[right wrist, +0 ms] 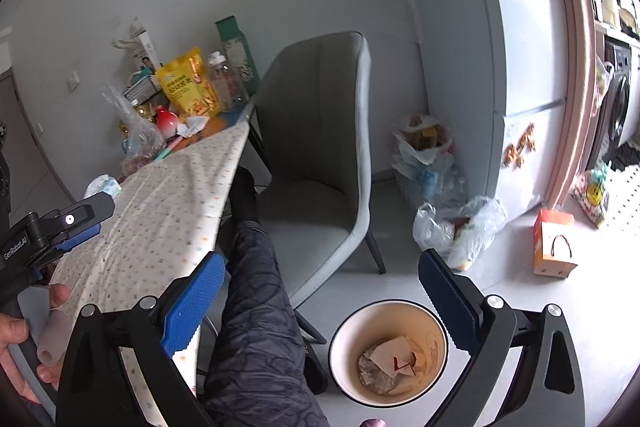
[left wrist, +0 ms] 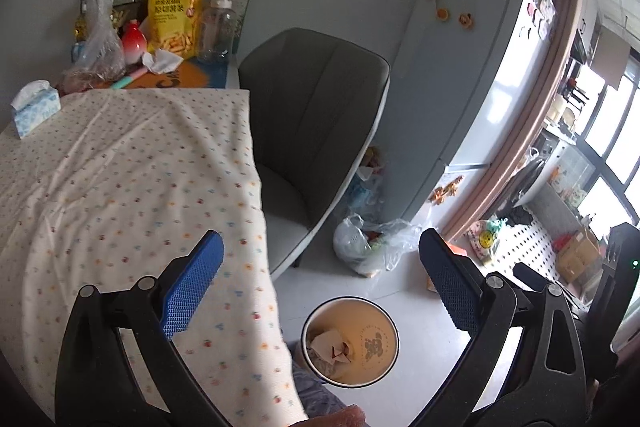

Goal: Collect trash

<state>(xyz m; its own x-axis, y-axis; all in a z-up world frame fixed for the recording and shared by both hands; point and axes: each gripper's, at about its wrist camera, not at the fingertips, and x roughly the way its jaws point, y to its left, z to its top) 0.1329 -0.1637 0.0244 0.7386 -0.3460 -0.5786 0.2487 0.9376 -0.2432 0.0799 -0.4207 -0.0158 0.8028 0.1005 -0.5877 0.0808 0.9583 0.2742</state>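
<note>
Left gripper (left wrist: pixel 320 283): I hold it wide open and empty, over the table edge.
Right gripper (right wrist: pixel 320 291): spread wide too, gripping nothing.
Bin (right wrist: pixel 389 350): on the floor at 5 o'clock, beside the table for easy drops; crumpled paper (right wrist: pixel 390 359) inside.
Crumpled tissue (left wrist: pixel 161 61): at 11 o'clock on the table (left wrist: pixel 120 167), likely next.

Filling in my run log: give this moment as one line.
left gripper: open, empty | right gripper: open, empty | bin: on floor, paper scraps inside | table: crumpled tissue at far end
</note>
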